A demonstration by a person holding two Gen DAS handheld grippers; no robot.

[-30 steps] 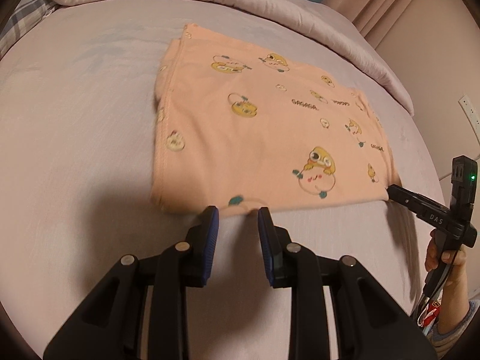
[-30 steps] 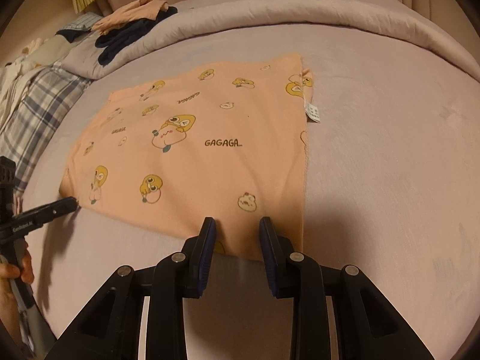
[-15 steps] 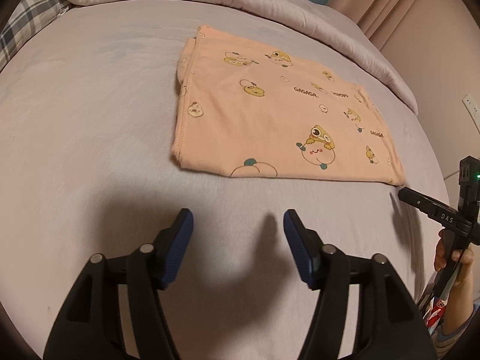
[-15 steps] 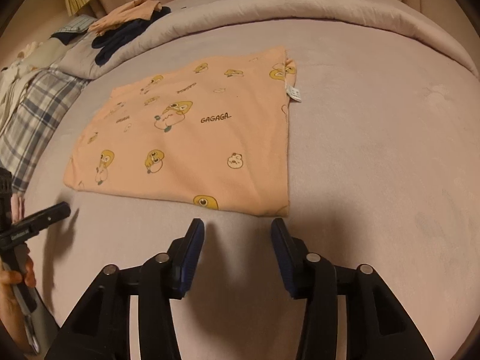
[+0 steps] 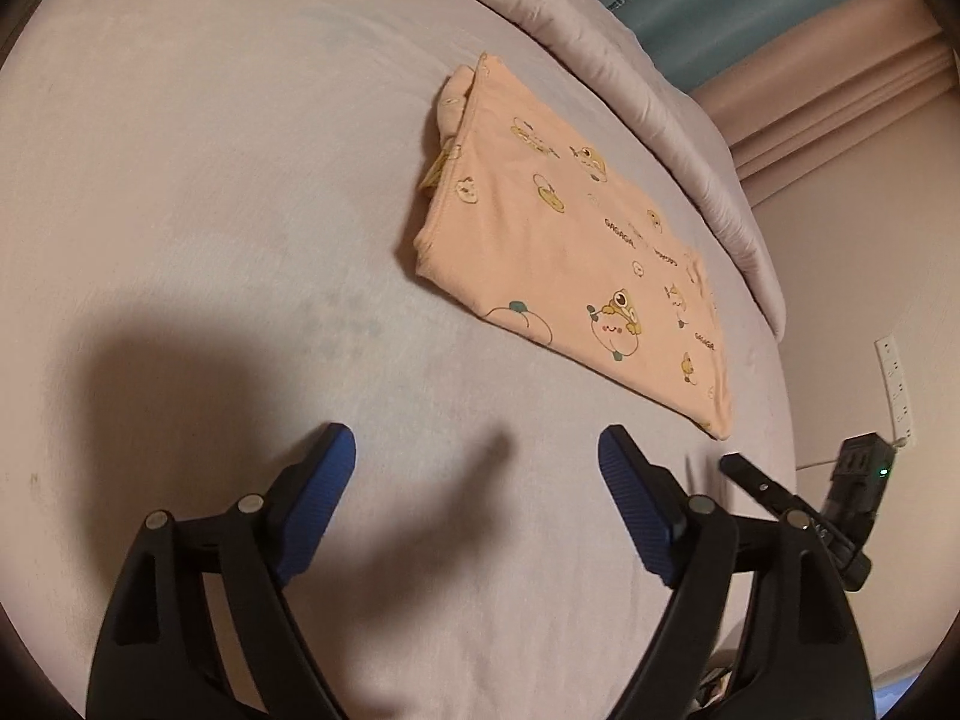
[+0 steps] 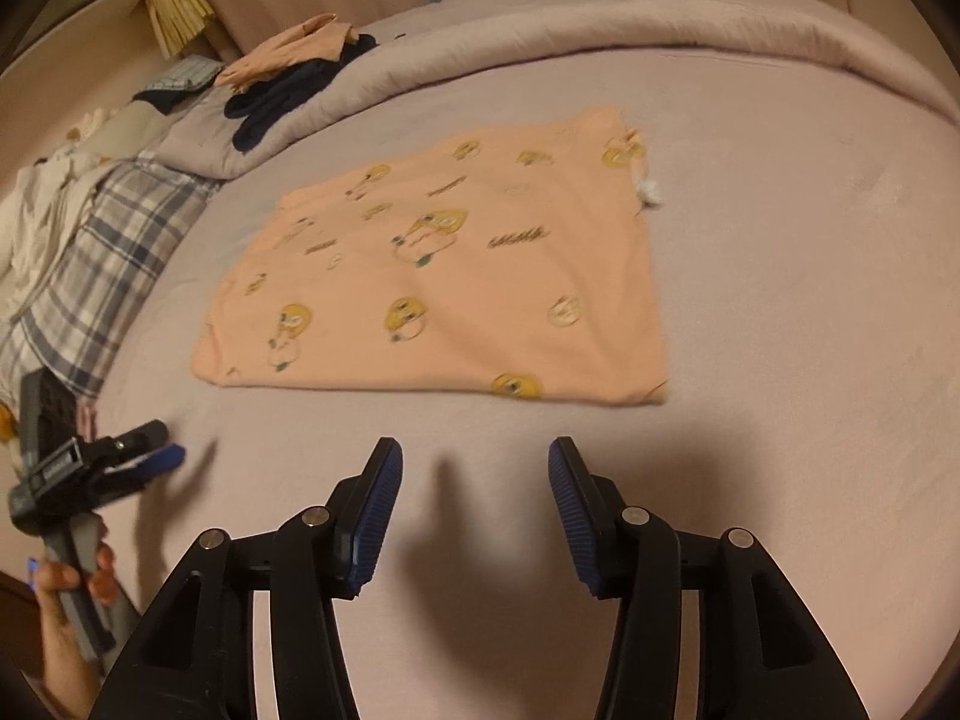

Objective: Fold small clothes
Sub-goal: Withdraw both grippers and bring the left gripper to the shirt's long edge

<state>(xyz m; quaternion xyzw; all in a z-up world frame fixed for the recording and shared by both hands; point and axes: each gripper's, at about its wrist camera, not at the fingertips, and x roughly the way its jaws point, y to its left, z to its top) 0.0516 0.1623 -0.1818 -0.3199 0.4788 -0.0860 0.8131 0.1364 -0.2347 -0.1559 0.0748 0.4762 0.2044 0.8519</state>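
A small peach garment (image 5: 570,252) with yellow cartoon prints lies folded flat on the bed; it also shows in the right wrist view (image 6: 444,276). My left gripper (image 5: 477,462) is open and empty, hovering over bare sheet in front of the garment's left part. My right gripper (image 6: 474,468) is open and empty, just short of the garment's near edge. The right gripper shows at the right in the left wrist view (image 5: 792,498). The left gripper shows at the left in the right wrist view (image 6: 120,450).
The bed sheet (image 5: 210,210) is pale lilac. A rolled duvet (image 6: 600,30) runs along the far side. Dark and peach clothes (image 6: 288,78) lie on it at the back left, and a plaid cloth (image 6: 102,264) lies at the left. A wall socket (image 5: 894,384) is at the right.
Both grippers let go of the garment's near edge, opened wide and drew back from it. The garment stays folded on the bed.
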